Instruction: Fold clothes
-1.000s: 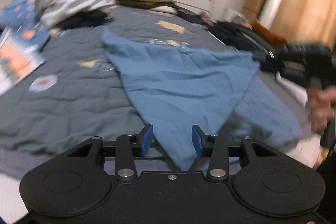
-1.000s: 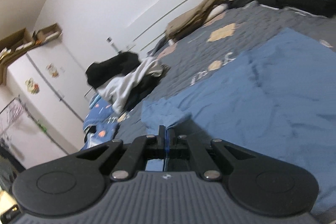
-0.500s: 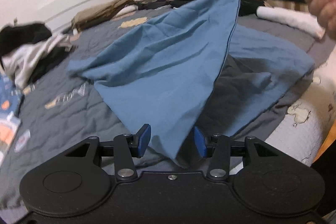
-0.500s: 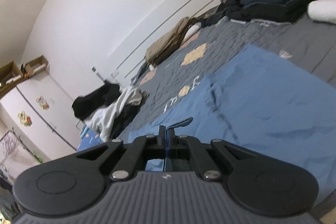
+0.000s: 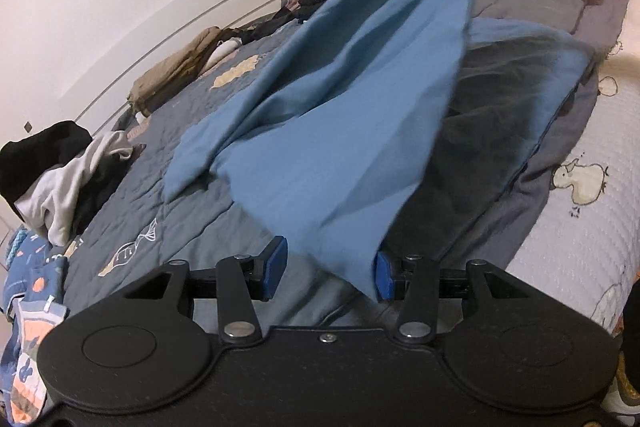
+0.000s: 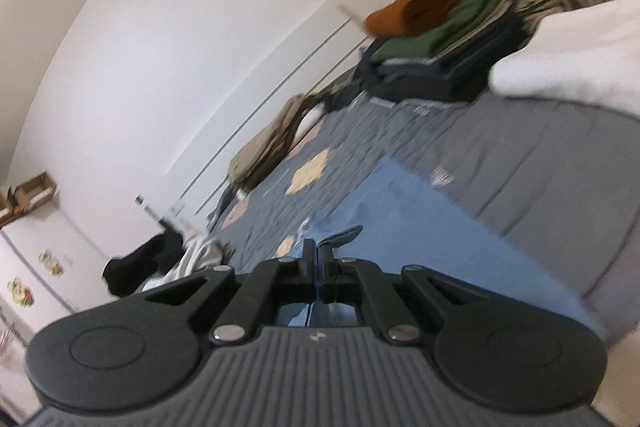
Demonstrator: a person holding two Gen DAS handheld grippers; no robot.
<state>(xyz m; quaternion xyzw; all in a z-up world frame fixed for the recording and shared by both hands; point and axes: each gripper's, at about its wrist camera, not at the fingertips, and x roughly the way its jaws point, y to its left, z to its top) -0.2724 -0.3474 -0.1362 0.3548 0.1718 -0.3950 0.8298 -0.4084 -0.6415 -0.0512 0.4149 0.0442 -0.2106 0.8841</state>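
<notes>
blue cloth lifted higher; right gripper jaws clamping it; left gripper apart

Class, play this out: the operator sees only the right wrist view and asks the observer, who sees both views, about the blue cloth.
Operator: My fingers look closed. How high is the cloth?
Observer: The right gripper is shut on a corner of the blue cloth. In the left wrist view that corner is raised well above the bed, and the sheet slopes down from it like a tent.
Operator: Where is the left gripper?
Observer: The left gripper is open, and the cloth's lowest corner hangs between its fingers, not clamped.
Operator: Is any of the cloth flat on the bed?
Observer: Yes, a lower layer lies spread on the grey quilt beneath the lifted part, near the bed's edge.
</notes>
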